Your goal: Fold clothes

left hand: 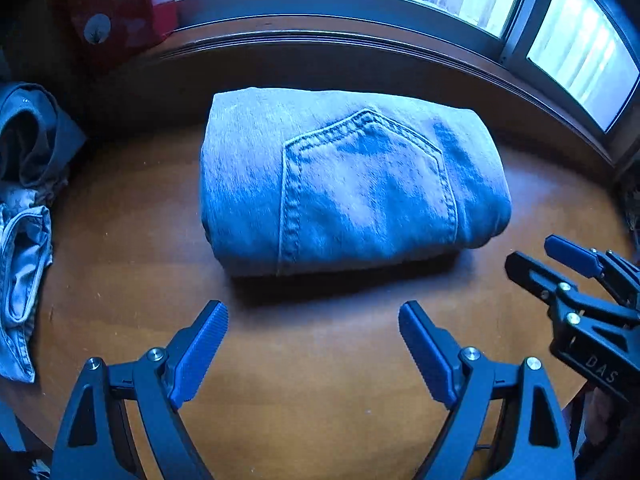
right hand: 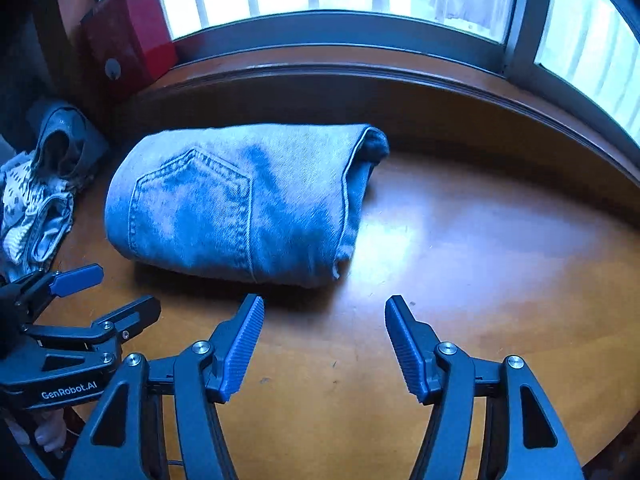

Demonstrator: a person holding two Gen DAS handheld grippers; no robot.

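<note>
Folded jeans [left hand: 352, 184]: light blue denim, folded into a compact block with a back pocket facing up. Lies on the wooden table [left hand: 312, 368] at centre frame in the left wrist view, left of centre in the right wrist view [right hand: 240, 204]. Hem ends show at its right edge in the right wrist view.

Left gripper [left hand: 313, 344]: lower centre of its own view, jaws spread wide, nothing between them. The jeans lie just beyond the blue pads [left hand: 200, 354], apart from them, with bare table between. It also appears at the lower left of the right wrist view [right hand: 96, 294], jaws parted, near the jeans' near-left corner without touching.

Right gripper [right hand: 324, 340]: lower centre of its own view, jaws spread wide and empty. The jeans lie ahead and to the upper left of it, not touching. It is seen again at the right edge of the left wrist view [left hand: 540, 260], beside the jeans' near-right corner.

Loose clothes [left hand: 24, 216]: unfolded heap at the left edge of the frame.

Red box [right hand: 128, 40]: upper left, on the window sill [right hand: 360, 68].
</note>
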